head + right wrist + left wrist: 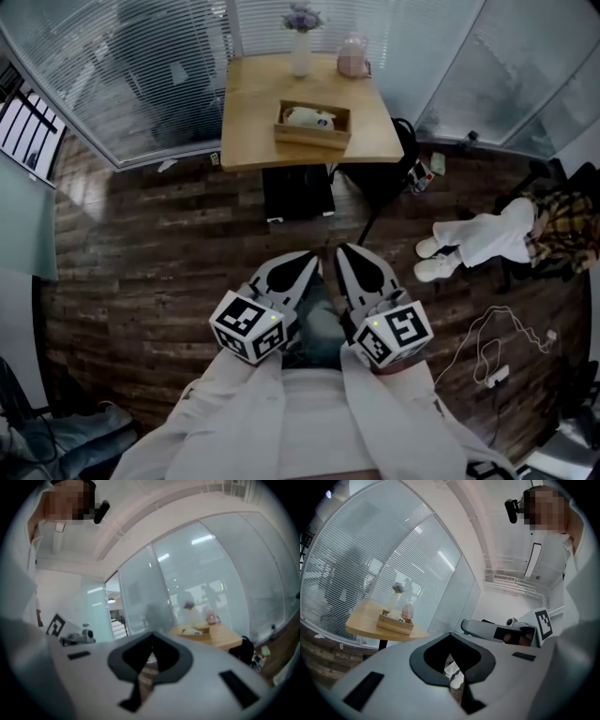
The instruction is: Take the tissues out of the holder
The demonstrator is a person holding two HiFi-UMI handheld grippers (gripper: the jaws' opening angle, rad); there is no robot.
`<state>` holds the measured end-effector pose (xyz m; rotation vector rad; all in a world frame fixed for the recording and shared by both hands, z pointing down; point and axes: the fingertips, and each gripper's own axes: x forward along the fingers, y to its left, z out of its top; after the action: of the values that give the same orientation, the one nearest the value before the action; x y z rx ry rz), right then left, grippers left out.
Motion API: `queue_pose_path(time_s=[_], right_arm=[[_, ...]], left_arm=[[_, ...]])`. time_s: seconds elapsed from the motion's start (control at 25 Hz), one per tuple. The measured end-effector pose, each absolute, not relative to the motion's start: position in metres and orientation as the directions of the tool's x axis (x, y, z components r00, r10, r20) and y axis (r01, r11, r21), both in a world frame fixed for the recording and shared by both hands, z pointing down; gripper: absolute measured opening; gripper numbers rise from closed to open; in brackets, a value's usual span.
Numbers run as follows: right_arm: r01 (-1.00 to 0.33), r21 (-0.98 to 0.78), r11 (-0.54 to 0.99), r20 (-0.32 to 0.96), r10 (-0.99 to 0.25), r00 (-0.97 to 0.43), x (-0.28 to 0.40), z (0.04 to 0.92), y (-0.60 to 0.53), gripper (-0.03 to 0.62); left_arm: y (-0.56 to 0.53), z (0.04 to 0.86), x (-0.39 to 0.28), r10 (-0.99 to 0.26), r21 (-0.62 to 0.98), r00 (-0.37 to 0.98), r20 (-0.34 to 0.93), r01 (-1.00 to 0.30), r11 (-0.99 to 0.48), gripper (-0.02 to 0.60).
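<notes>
White tissues [309, 117] (bunched) inside wooden holder [312, 138]

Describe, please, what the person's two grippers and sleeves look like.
The left gripper and the right gripper look alike. Each has a pale grey, pointed claw with a black inset. Behind the claw, each carries a white cube with black square markers and a small green light. The person's sleeves are white.
</notes>
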<state>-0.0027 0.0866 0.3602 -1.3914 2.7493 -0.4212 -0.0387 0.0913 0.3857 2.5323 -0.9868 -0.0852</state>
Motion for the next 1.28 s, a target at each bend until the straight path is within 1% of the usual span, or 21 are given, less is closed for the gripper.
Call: queue_pose_path(time_s=[0.16,0.28,0.56,0.84,1.0,1.28], right_arm=[[-0.766,-0.246,0.594,0.114,-0.767,-0.631,-0.01,0.367,0.05,0.012],[-0.754,-0.23,0.615,0.104,-0.755,-0.648,-0.01,0.361,0.017,0.012],[-0.741,-0.213,0.637,0.069,-0.746,-0.662,0.007,0.344,-0.078,0.011],[-0.721,-0.206,0.661,0.085,-0.722,-0.686,0.018,0.343,-0.152,0.012],[-0.707,-0.225,0.671,0.083,-0.709,-0.7,0.025,0.347,-0.184,0.011],[-0.677,-0.303,0.671,0.085,-0.688,-0.721,0.023,0.359,-0.211,0.012]], left_arm=[[0.054,0.393,-0.04,-0.679,0.411,0.727,0.102,-0.652,-0.637,0.008],[0.019,0.391,-0.035,-0.678,0.396,0.729,0.097,-0.653,-0.645,0.008],[-0.074,0.38,-0.024,-0.701,0.375,0.706,0.098,-0.679,-0.631,0.008],[-0.155,0.373,-0.021,-0.738,0.359,0.668,0.091,-0.714,-0.601,0.008],[-0.184,0.371,-0.015,-0.748,0.37,0.66,0.068,-0.713,-0.596,0.008],[-0.207,0.38,-0.023,-0.766,0.372,0.635,0.097,-0.737,-0.564,0.008]])
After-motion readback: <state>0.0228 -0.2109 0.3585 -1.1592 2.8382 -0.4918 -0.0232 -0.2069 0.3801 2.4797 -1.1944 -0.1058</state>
